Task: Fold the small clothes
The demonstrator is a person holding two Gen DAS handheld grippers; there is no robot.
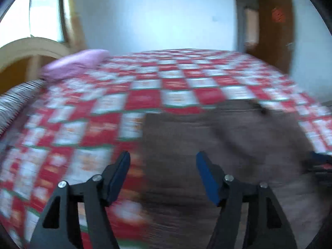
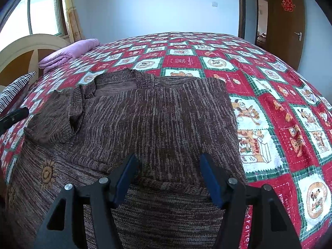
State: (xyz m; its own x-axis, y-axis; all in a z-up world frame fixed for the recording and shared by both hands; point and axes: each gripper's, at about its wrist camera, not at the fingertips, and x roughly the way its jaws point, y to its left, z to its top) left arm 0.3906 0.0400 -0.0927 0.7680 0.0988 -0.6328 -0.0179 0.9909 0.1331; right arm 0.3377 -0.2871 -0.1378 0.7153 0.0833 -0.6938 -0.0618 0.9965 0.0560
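A brown knitted sweater (image 2: 157, 120) lies spread on the bed, with one sleeve (image 2: 60, 118) folded over its left side and a sun motif (image 2: 46, 174) near its lower left. My right gripper (image 2: 168, 172) is open and empty just above the sweater's near part. In the blurred left wrist view the sweater (image 1: 217, 145) lies ahead and to the right. My left gripper (image 1: 162, 172) is open and empty over the sweater's left edge. The left gripper's tip also shows at the left edge of the right wrist view (image 2: 14, 115).
The bed carries a red, white and green checked blanket (image 2: 269, 108). A folded pink quilt (image 2: 68, 51) and a striped pillow (image 2: 14, 91) lie at the far left by the headboard (image 2: 25, 47). A brown door (image 2: 286, 25) stands at the back right.
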